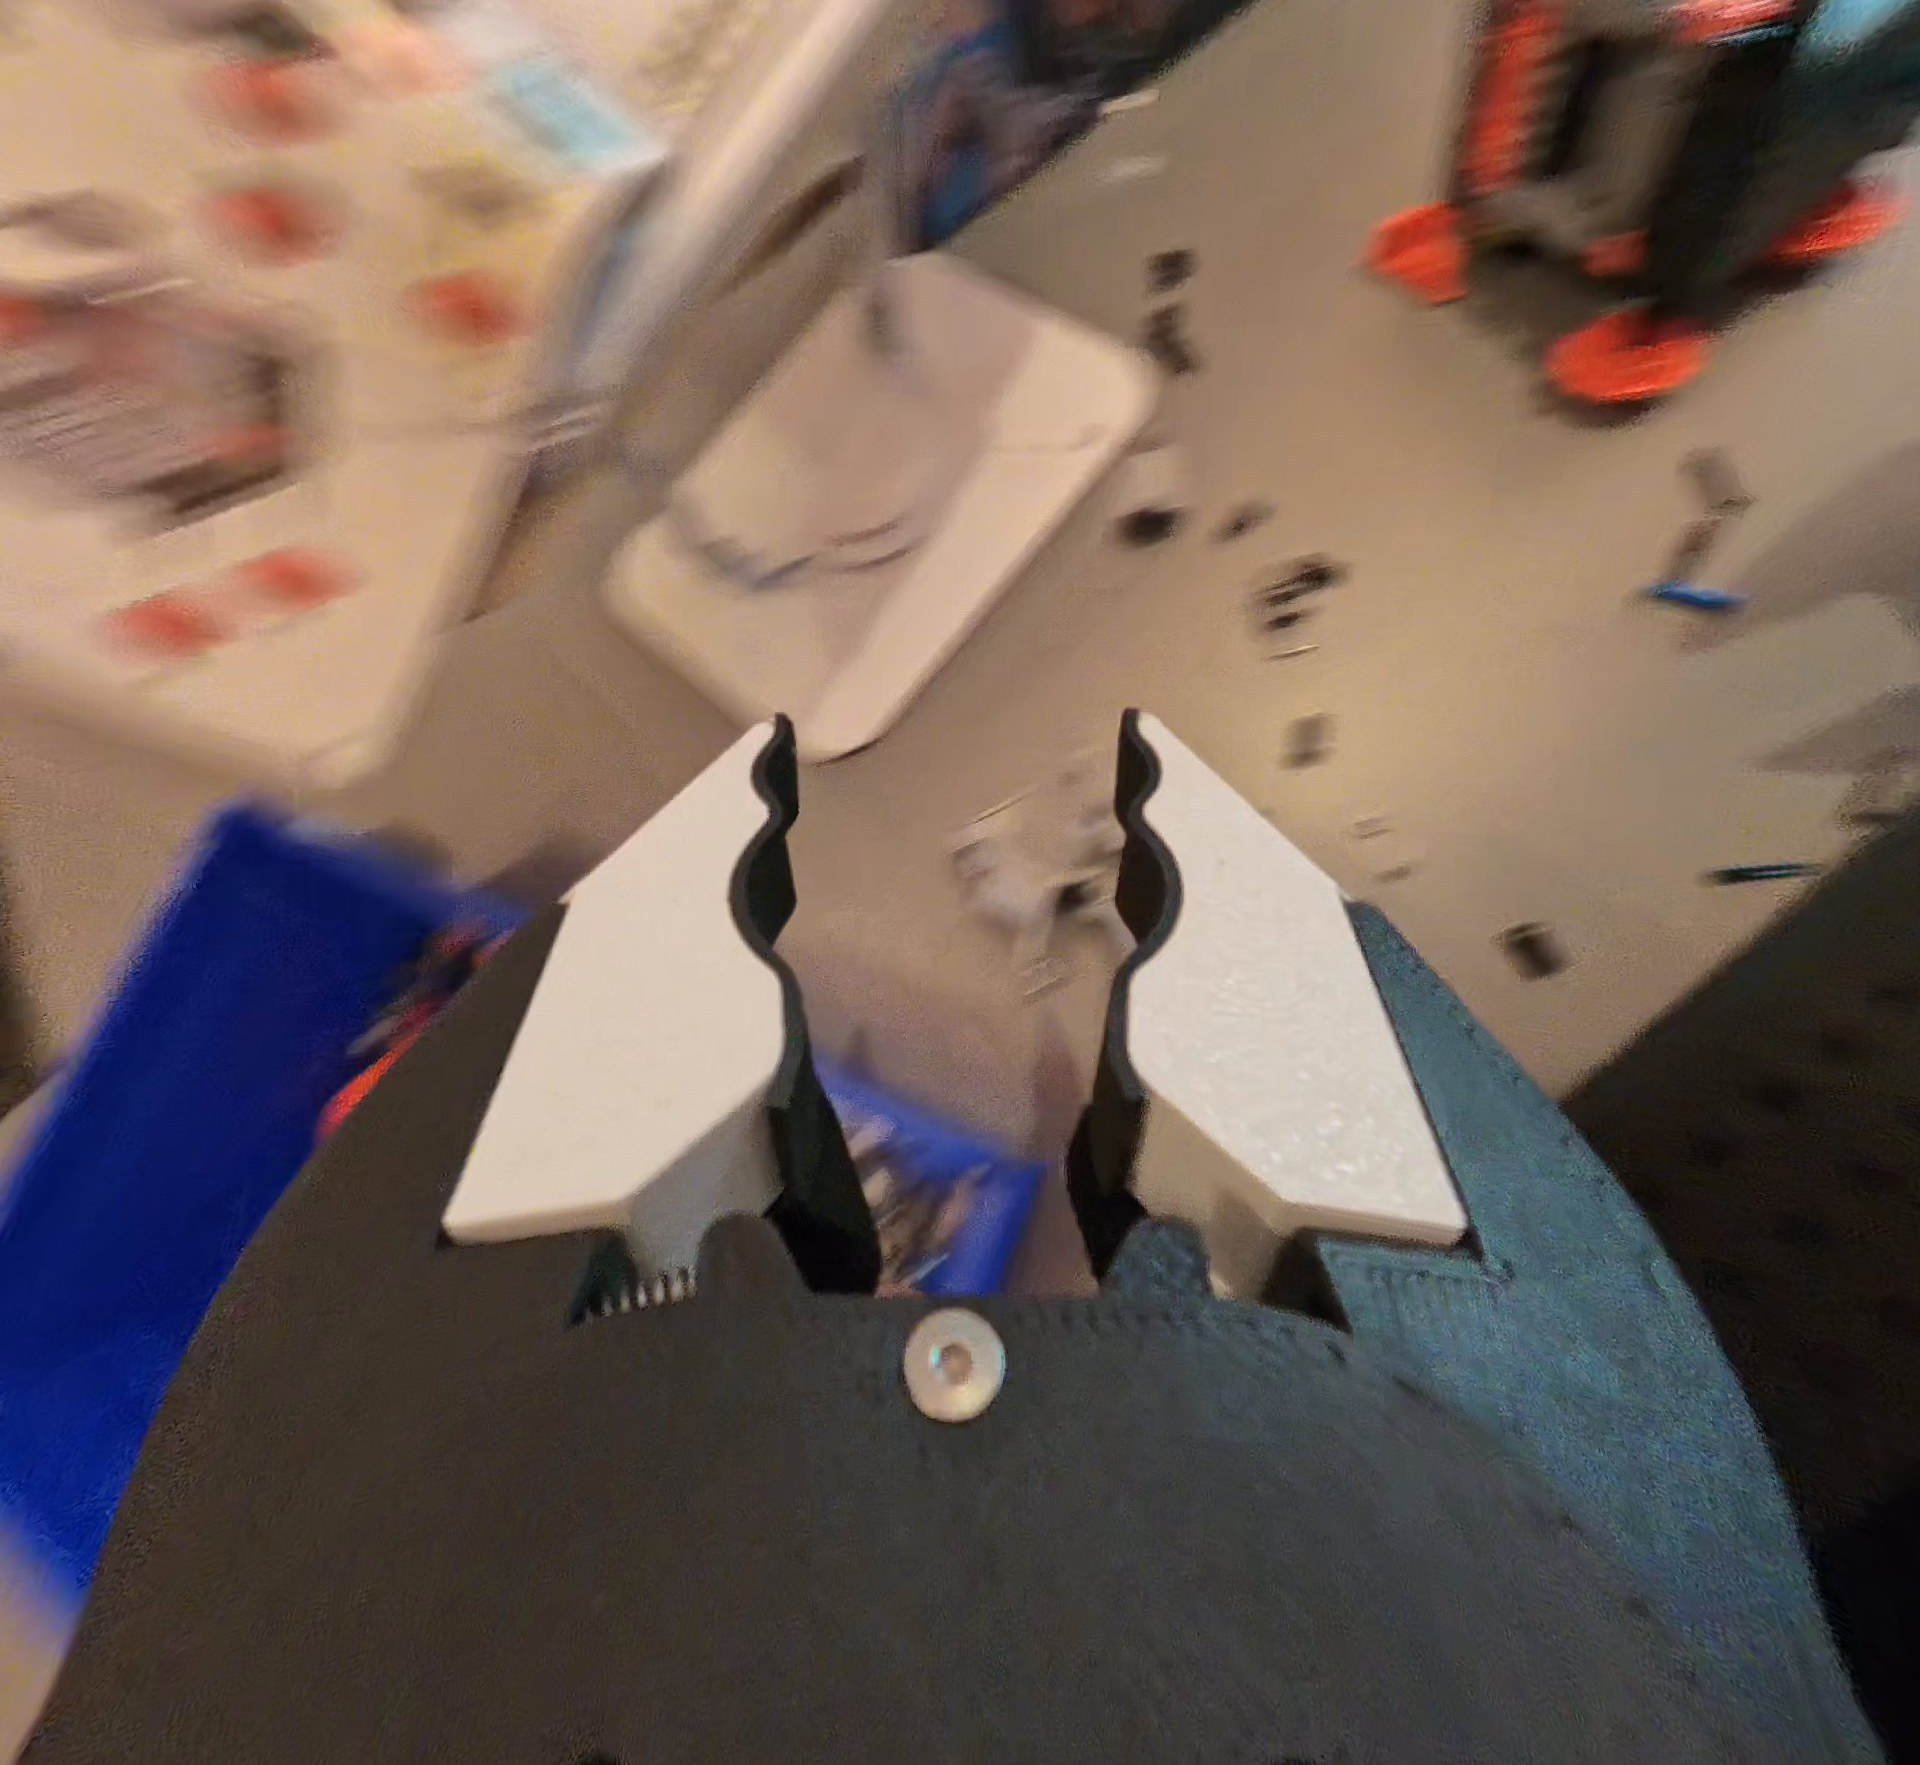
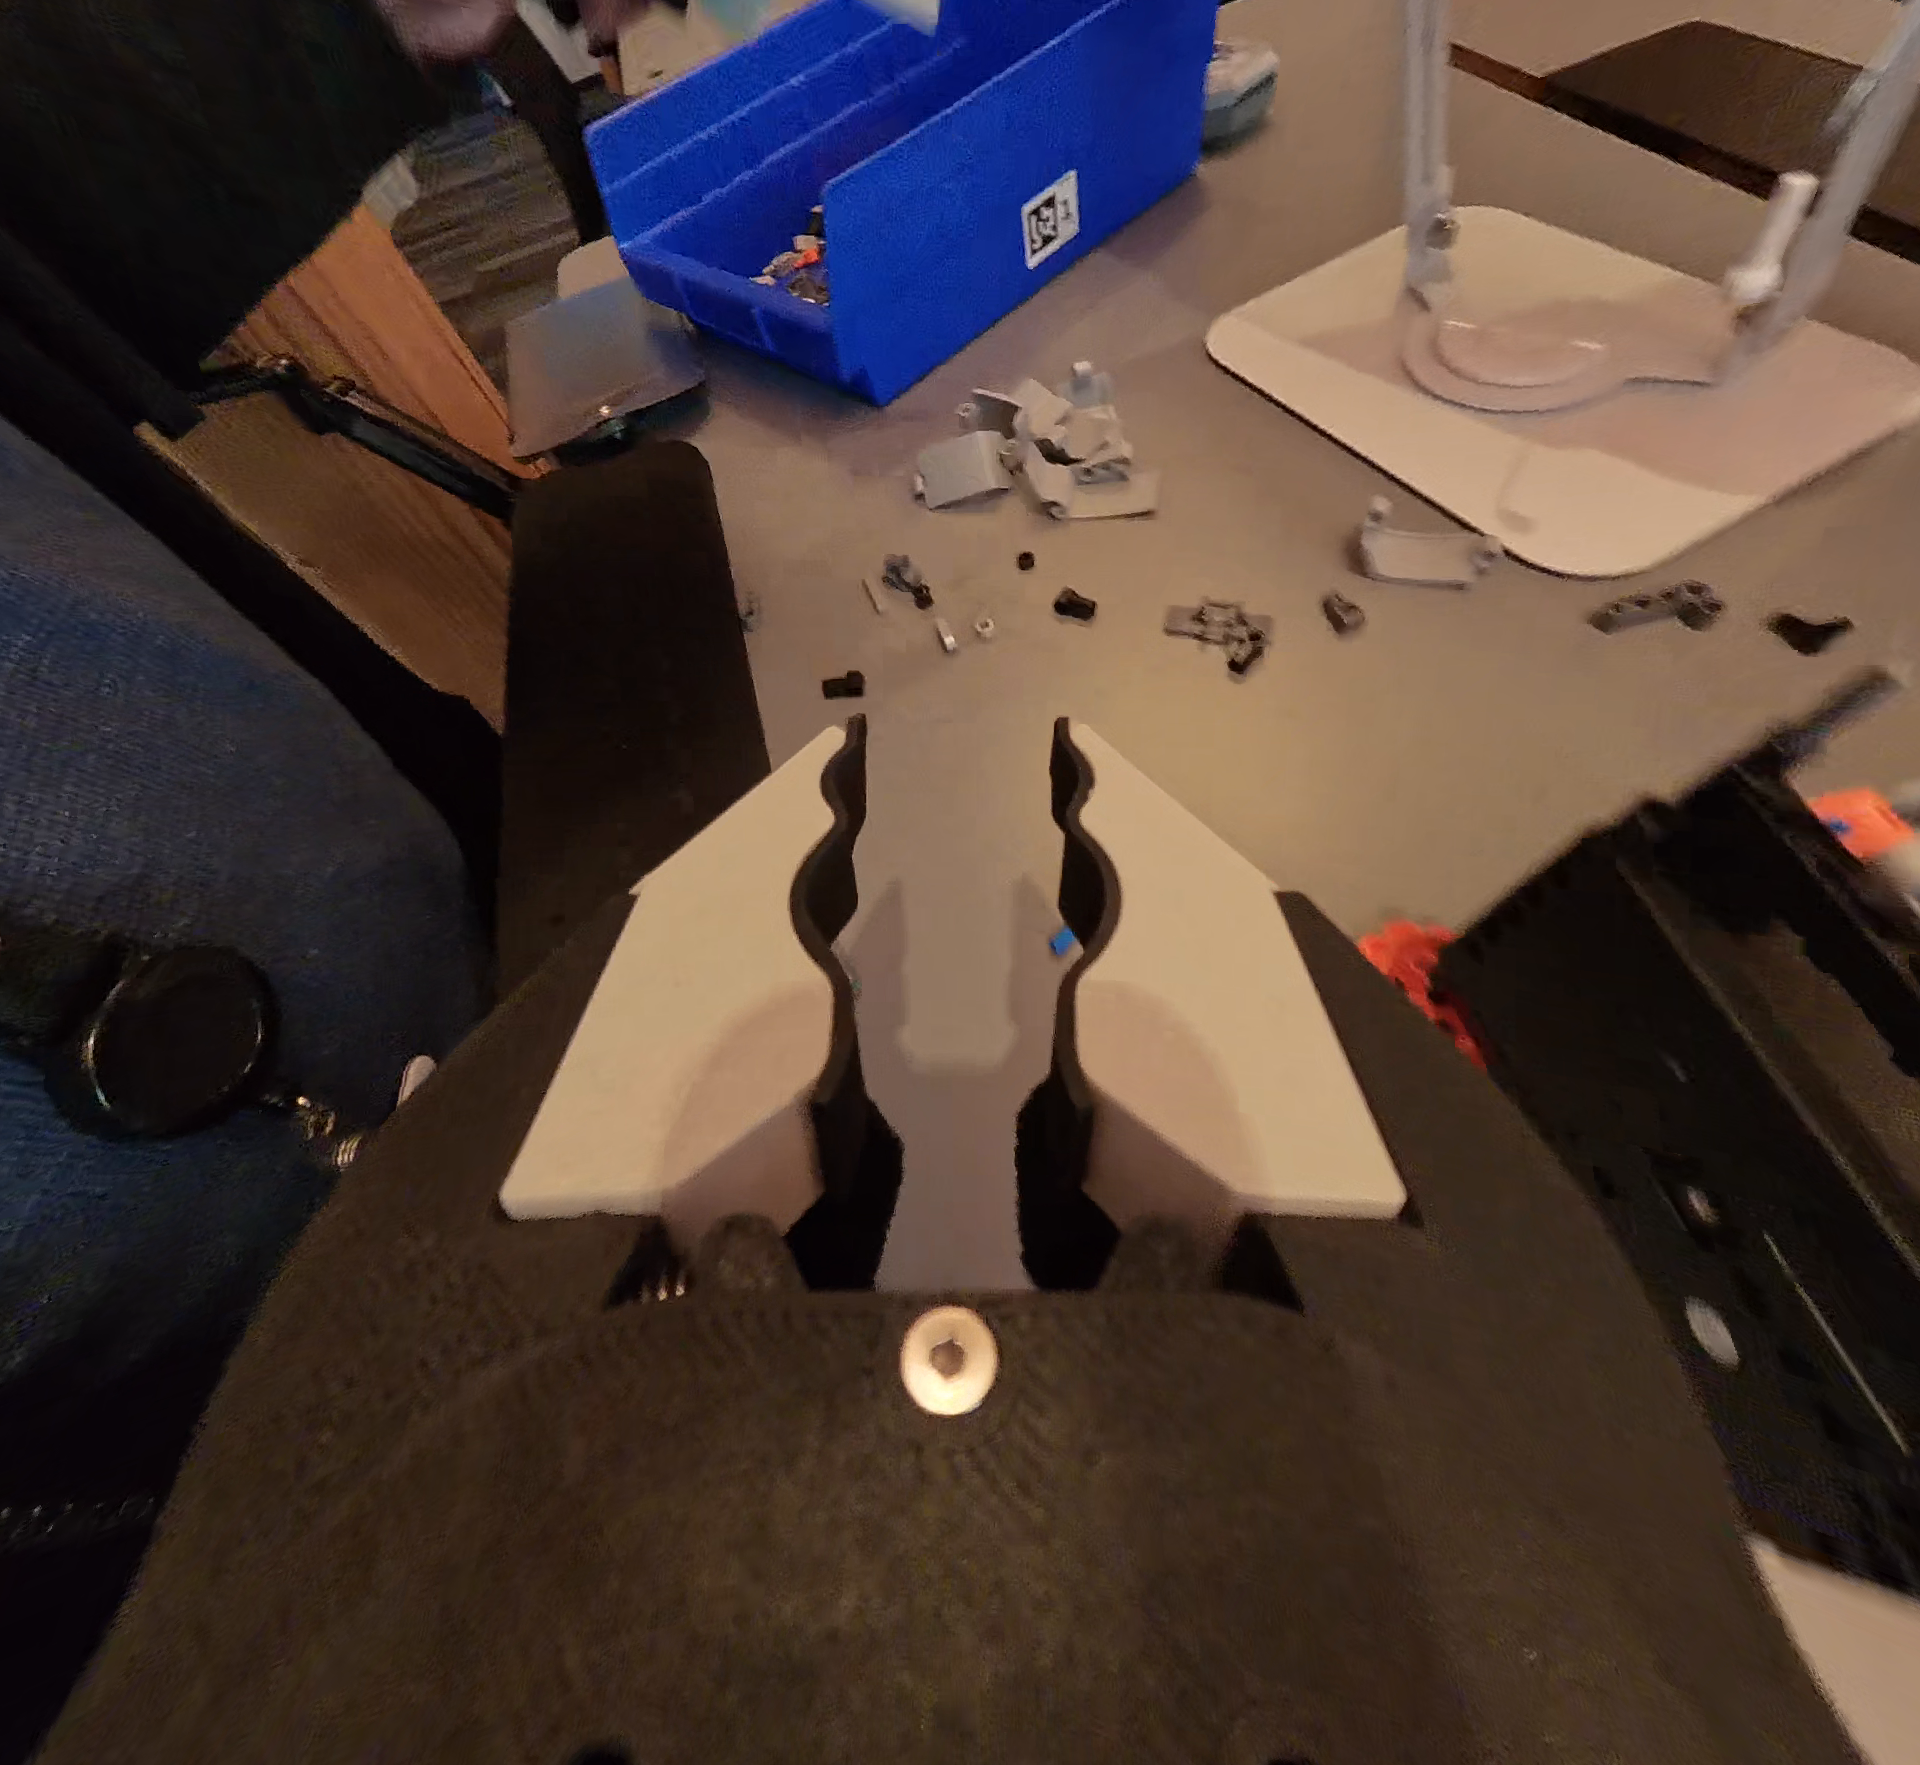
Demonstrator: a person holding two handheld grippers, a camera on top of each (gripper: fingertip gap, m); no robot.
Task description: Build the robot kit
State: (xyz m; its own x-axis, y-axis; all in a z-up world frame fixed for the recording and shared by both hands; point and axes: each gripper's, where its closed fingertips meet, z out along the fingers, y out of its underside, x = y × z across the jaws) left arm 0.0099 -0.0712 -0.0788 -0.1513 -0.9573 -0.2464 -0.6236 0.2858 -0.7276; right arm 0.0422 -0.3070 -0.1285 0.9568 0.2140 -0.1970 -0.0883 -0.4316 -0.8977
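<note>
My left hand-held gripper point(image 1: 956, 739) is spread and empty above the blue bin point(image 2: 914, 157) near the surface's far-left corner; its view is smeared, so I might clip a wall. My right hand-held gripper point(image 2: 958, 739), also spread and empty, hovers near scattered small parts point(image 2: 1039, 448).

Warm dim light; left wrist view heavily motion-blurred, right mostly sharp.

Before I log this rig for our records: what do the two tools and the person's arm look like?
Both the left tool and right tool have white wedge fingers with wavy black pads, on a black printed body with one silver screw. The sleeve is black.
</note>
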